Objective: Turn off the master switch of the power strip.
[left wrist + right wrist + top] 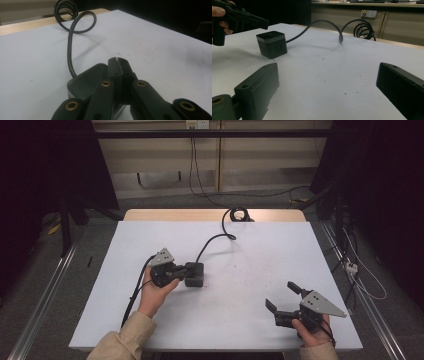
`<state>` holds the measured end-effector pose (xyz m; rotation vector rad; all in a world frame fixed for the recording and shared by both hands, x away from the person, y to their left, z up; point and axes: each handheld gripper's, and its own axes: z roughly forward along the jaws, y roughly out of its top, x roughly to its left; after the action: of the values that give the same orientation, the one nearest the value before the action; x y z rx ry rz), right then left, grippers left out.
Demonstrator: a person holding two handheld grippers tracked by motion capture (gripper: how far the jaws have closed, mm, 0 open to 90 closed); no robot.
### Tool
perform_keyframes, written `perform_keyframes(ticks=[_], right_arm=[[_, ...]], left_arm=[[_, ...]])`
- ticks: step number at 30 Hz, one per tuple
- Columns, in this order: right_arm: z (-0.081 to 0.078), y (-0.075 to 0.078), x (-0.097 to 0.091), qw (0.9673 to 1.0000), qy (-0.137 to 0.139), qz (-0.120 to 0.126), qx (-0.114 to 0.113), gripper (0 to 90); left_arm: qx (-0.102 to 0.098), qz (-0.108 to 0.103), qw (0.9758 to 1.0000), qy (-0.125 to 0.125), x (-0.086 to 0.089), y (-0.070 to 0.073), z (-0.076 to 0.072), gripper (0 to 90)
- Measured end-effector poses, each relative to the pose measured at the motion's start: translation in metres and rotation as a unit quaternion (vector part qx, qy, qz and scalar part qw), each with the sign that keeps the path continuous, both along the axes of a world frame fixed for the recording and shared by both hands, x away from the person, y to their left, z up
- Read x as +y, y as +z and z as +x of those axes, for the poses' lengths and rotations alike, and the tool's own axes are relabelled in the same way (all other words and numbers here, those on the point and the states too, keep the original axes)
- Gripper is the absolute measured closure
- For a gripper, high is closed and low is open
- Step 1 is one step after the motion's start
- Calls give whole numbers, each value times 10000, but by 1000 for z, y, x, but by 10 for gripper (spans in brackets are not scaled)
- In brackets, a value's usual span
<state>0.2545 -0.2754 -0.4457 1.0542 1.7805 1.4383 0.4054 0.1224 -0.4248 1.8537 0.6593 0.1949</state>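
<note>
A black cube-shaped socket block (195,275) sits left of the table's middle. Its black cable (215,239) runs back to a coil (239,214) at the far edge. My left gripper (186,270) is shut with nothing between its jaws. In the left gripper view, its tips (118,60) reach over the top of the block (83,81). In the right gripper view, the left gripper (263,23) hangs just above the block (272,45); whether they touch I cannot tell. My right gripper (281,294) stands open and empty near the front right, and its jaws (328,72) point toward the block.
The white tabletop (250,260) has free room in the middle and on the right. The cable coil (363,30) lies at the far edge. Beyond the table are dark stands, floor cables and a wall cabinet with sockets (369,13).
</note>
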Motion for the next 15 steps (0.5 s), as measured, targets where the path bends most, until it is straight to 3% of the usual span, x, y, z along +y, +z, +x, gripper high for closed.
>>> perform_keyframes(ticks=[15], right_arm=[[0, 0, 0, 10000, -6, 11, -7, 43]], left_arm=[[17, 167, 9999, 10, 0, -1, -1, 900]])
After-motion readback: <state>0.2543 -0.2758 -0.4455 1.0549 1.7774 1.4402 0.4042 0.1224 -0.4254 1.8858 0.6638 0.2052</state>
